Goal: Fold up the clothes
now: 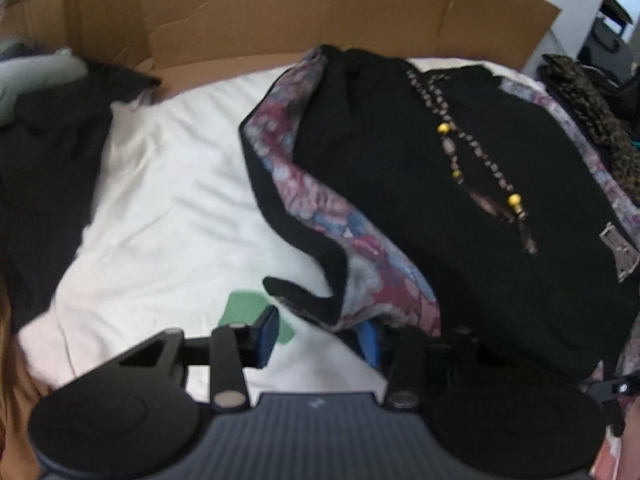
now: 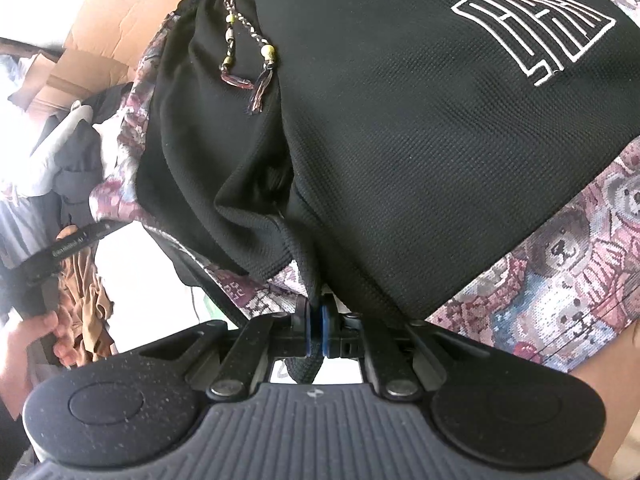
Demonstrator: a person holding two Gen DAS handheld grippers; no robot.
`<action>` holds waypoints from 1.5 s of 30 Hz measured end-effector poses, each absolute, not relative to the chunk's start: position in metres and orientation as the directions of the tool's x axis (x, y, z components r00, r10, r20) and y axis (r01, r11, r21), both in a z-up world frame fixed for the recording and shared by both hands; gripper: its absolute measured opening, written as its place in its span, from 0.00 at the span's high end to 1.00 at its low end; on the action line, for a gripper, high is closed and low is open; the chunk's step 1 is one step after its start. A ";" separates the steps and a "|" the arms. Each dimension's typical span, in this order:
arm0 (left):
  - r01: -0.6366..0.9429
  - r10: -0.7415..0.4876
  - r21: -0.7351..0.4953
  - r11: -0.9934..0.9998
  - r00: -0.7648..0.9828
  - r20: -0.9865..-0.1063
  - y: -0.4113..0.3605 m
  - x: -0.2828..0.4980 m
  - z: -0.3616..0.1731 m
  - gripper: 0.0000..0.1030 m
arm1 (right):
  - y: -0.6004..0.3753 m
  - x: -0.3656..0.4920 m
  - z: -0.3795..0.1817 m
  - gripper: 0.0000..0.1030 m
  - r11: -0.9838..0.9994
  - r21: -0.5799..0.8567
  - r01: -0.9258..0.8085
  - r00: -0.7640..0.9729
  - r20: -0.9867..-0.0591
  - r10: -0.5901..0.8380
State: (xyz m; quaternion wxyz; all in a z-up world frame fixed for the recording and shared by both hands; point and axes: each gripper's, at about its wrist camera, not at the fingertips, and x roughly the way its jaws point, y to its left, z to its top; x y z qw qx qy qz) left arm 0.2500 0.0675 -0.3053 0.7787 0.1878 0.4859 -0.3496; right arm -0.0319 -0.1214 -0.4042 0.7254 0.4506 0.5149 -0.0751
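Blue-padded jaws of the right gripper [image 2: 315, 330] were clamped on a bunched edge of the black knit shorts with patterned bear-print side panels [image 2: 400, 152], the fabric pinched right between the pads and trailing behind them. Beyond those fingers the shorts rose up and away, braided beaded drawstring [image 2: 256, 64] dangling near the waistband.

Over on the left gripper [image 1: 320, 332], the jaws stood partly apart. A black tongue of the shorts' hem lay just ahead of the gap, the right pad half hidden under cloth, nothing visibly pinched. White bed sheet [image 1: 168, 200] spread beyond the left finger; brown cardboard wall [image 1: 280, 12] stood further back.

Looked like the gathering step, one corner secured. Next, the left pads probably needed to close on that hem so the shorts could be drawn flat.
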 end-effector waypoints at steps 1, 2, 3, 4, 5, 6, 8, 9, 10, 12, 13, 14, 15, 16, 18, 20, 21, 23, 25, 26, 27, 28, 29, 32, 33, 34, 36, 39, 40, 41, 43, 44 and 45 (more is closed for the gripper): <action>0.731 -0.371 -0.056 0.680 0.278 -0.886 0.065 0.251 -0.304 0.53 | -0.121 -0.032 -0.404 0.97 0.584 0.576 0.572 0.458 -0.815 0.356; 0.735 -0.376 -0.061 0.675 0.271 -0.886 0.061 0.252 -0.303 0.53 | -0.121 -0.031 -0.404 0.97 0.585 0.576 0.571 0.457 -0.815 0.356; 0.740 -0.380 -0.066 0.670 0.265 -0.887 0.057 0.254 -0.303 0.53 | -0.120 -0.031 -0.405 0.97 0.584 0.575 0.572 0.455 -0.816 0.357; 0.748 -0.378 -0.057 0.661 0.266 -0.887 0.053 0.254 -0.303 0.53 | -0.120 -0.031 -0.405 0.97 0.583 0.575 0.574 0.454 -0.816 0.358; 0.757 -0.376 -0.047 0.652 0.269 -0.887 0.048 0.254 -0.303 0.52 | -0.120 -0.030 -0.405 0.97 0.583 0.576 0.573 0.455 -0.815 0.358; 0.766 -0.374 -0.036 0.642 0.271 -0.887 0.043 0.254 -0.303 0.48 | -0.120 -0.030 -0.405 0.97 0.584 0.575 0.573 0.454 -0.816 0.358; 0.775 -0.366 -0.023 0.632 0.272 -0.890 0.035 0.254 -0.305 0.45 | -0.119 -0.030 -0.405 0.97 0.585 0.575 0.572 0.453 -0.816 0.359; 0.778 -0.361 -0.017 0.628 0.272 -0.892 0.031 0.255 -0.307 0.40 | -0.119 -0.031 -0.405 0.97 0.584 0.575 0.573 0.453 -0.816 0.359; 0.779 -0.347 -0.006 0.627 0.273 -0.897 0.028 0.256 -0.310 0.35 | -0.119 -0.031 -0.405 0.97 0.584 0.574 0.574 0.451 -0.817 0.359; 0.779 -0.326 0.011 0.627 0.275 -0.905 0.025 0.260 -0.316 0.35 | -0.119 -0.031 -0.406 0.97 0.584 0.573 0.575 0.448 -0.818 0.360; 0.777 -0.318 0.016 0.629 0.276 -0.907 0.025 0.262 -0.319 0.35 | -0.119 -0.032 -0.406 0.97 0.583 0.572 0.577 0.447 -0.818 0.361; 0.775 -0.311 0.021 0.631 0.278 -0.909 0.024 0.265 -0.322 0.35 | -0.119 -0.032 -0.406 0.97 0.582 0.571 0.578 0.446 -0.819 0.361; 0.765 -0.309 0.014 0.644 0.276 -0.910 0.026 0.269 -0.324 0.35 | -0.119 -0.032 -0.406 0.96 0.580 0.571 0.581 0.446 -0.819 0.361; 0.754 -0.308 0.005 0.656 0.274 -0.911 0.029 0.273 -0.326 0.35 | -0.119 -0.032 -0.406 0.96 0.579 0.571 0.582 0.446 -0.819 0.360; 0.736 -0.306 -0.004 0.677 0.276 -0.911 0.034 0.283 -0.330 0.35 | -0.118 -0.032 -0.407 0.96 0.579 0.570 0.583 0.443 -0.821 0.361; 0.722 -0.288 0.002 0.692 0.278 -0.916 0.037 0.292 -0.335 0.37 | -0.117 -0.032 -0.407 0.96 0.582 0.568 0.582 0.439 -0.822 0.364; 0.714 -0.282 -0.003 0.700 0.273 -0.920 0.038 0.296 -0.337 0.39 | -0.117 -0.032 -0.408 0.96 0.581 0.567 0.584 0.437 -0.822 0.364; 0.705 -0.278 -0.016 0.709 0.259 -0.925 0.041 0.302 -0.341 0.39 | -0.117 -0.032 -0.411 0.96 0.579 0.565 0.587 0.432 -0.824 0.366; 0.714 -0.279 -0.020 0.700 0.248 -0.928 0.041 0.304 -0.345 0.39 | -0.117 -0.032 -0.412 0.95 0.577 0.564 0.591 0.430 -0.825 0.366; 0.723 -0.277 -0.014 0.691 0.246 -0.929 0.041 0.303 -0.347 0.39 | -0.116 -0.031 -0.413 0.95 0.576 0.563 0.593 0.428 -0.826 0.366; 0.732 -0.275 -0.008 0.681 0.245 -0.930 0.040 0.303 -0.349 0.41 | -0.116 -0.031 -0.413 0.95 0.575 0.562 0.595 0.427 -0.827 0.367; 0.735 -0.277 -0.011 0.678 0.243 -0.930 0.039 0.303 -0.350 0.41 | -0.116 -0.031 -0.414 0.95 0.576 0.561 0.594 0.425 -0.827 0.368; 0.737 -0.280 -0.013 0.676 0.241 -0.929 0.038 0.303 -0.351 0.42 | -0.115 -0.031 -0.414 0.95 0.577 0.561 0.594 0.424 -0.827 0.368; 0.720 -0.298 -0.047 0.692 0.226 -0.927 0.039 0.303 -0.355 0.51 | -0.113 -0.029 -0.415 0.95 0.580 0.561 0.591 0.420 -0.828 0.372; 0.715 -0.305 -0.058 0.697 0.222 -0.926 0.039 0.302 -0.356 0.56 | -0.113 -0.030 -0.415 0.95 0.578 0.561 0.592 0.420 -0.827 0.373; 0.709 -0.311 -0.070 0.702 0.218 -0.925 0.040 0.301 -0.357 0.64 | -0.113 -0.030 -0.416 0.95 0.577 0.562 0.593 0.419 -0.827 0.374; 0.693 -0.324 -0.098 0.714 0.203 -0.924 0.042 0.301 -0.356 0.82 | -0.112 -0.030 -0.416 0.95 0.573 0.562 0.597 0.419 -0.827 0.374; 0.665 -0.335 -0.129 0.735 0.191 -0.923 0.048 0.300 -0.351 0.92 | -0.110 -0.029 -0.415 0.95 0.578 0.559 0.594 0.419 -0.829 0.372; 0.656 -0.335 -0.131 0.743 0.196 -0.922 0.052 0.299 -0.348 0.92 | -0.110 -0.029 -0.415 0.95 0.580 0.559 0.593 0.419 -0.829 0.371; 0.646 -0.335 -0.132 0.751 0.202 -0.920 0.056 0.297 -0.346 0.92 | -0.110 -0.029 -0.414 0.95 0.581 0.558 0.592 0.418 -0.829 0.370; 0.609 -0.334 -0.141 0.781 0.217 -0.917 0.068 0.294 -0.340 0.92 | -0.110 -0.030 -0.414 0.95 0.585 0.554 0.592 0.416 -0.832 0.367; 0.588 -0.334 -0.144 0.796 0.227 -0.915 0.075 0.292 -0.336 0.92 | -0.111 -0.030 -0.414 0.95 0.588 0.551 0.591 0.414 -0.834 0.365; 0.567 -0.333 -0.148 0.810 0.238 -0.912 0.082 0.289 -0.332 0.92 | -0.111 -0.030 -0.413 0.95 0.586 0.554 0.591 0.416 -0.832 0.367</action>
